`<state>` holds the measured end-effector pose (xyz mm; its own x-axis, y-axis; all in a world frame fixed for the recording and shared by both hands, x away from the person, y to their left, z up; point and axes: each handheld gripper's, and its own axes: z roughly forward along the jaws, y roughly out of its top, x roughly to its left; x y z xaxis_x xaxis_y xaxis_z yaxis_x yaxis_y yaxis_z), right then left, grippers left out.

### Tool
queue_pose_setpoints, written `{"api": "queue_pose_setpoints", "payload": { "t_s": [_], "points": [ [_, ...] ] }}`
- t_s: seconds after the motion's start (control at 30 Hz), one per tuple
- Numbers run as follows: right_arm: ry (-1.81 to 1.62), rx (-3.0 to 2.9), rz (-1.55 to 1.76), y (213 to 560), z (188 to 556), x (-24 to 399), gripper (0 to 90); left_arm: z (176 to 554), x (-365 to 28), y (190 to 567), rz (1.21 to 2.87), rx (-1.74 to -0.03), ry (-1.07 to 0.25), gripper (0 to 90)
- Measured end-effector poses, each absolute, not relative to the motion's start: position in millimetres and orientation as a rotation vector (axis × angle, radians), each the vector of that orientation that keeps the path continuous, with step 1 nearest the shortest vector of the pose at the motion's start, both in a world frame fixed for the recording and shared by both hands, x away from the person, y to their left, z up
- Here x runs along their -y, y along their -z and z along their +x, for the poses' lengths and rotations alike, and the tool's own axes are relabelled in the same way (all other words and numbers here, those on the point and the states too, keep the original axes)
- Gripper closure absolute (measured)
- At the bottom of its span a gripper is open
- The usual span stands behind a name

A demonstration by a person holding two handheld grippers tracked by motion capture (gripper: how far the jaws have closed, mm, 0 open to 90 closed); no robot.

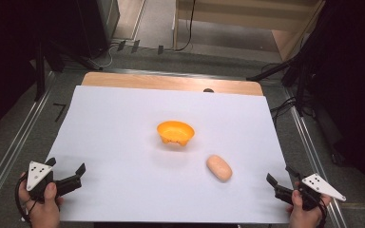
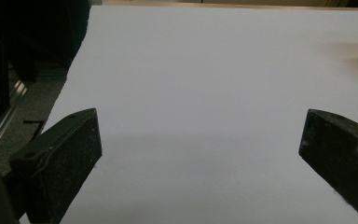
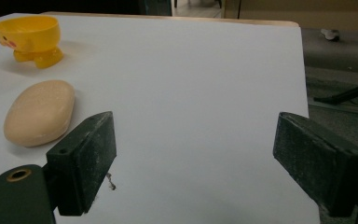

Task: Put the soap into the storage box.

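Note:
A small orange-yellow bowl (image 1: 175,132) stands near the middle of the white sheet (image 1: 123,137); it also sits at the top left (image 3: 28,39) of the right gripper view. A tan oval bread roll (image 1: 219,167) lies to its right and nearer me, at the left (image 3: 39,112) of the right gripper view. My left gripper (image 1: 66,170) rests open at the sheet's front left corner, far from both. My right gripper (image 1: 280,183) stands open at the front right, a short way right of the roll, with nothing between its jaws (image 3: 193,163). In the left gripper view the open jaws frame bare sheet (image 2: 200,154).
The sheet covers a wooden table whose bare far edge (image 1: 171,81) shows at the back. Metal rails (image 1: 9,142) run along both sides. Dark stands and cables (image 1: 285,102) lie on the floor around the table.

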<state>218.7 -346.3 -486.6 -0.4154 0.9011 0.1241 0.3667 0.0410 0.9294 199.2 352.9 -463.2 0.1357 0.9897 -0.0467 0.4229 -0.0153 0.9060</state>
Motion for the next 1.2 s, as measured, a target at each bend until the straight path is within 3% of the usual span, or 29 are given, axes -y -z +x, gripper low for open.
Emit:
{"api": "queue_pose_setpoints", "payload": {
  "t_s": [0.23, 0.63, 1.2],
  "points": [
    [-1.312, -1.887, 1.23, 481.7, 219.0, 340.5, 18.9, 199.1, -352.8, 463.2, 1.572, -1.414, -0.852, 0.0],
    [-1.074, -2.155, 1.137, 470.7, 228.5, 323.4, 18.7, 199.6, -351.9, 463.2, 1.577, -1.417, -0.854, 0.0],
    [-0.855, -2.533, 1.14, 451.5, 275.4, 295.9, 22.1, 199.8, -351.8, 463.3, 1.578, -1.418, -0.854, 0.0]
  ]
}}
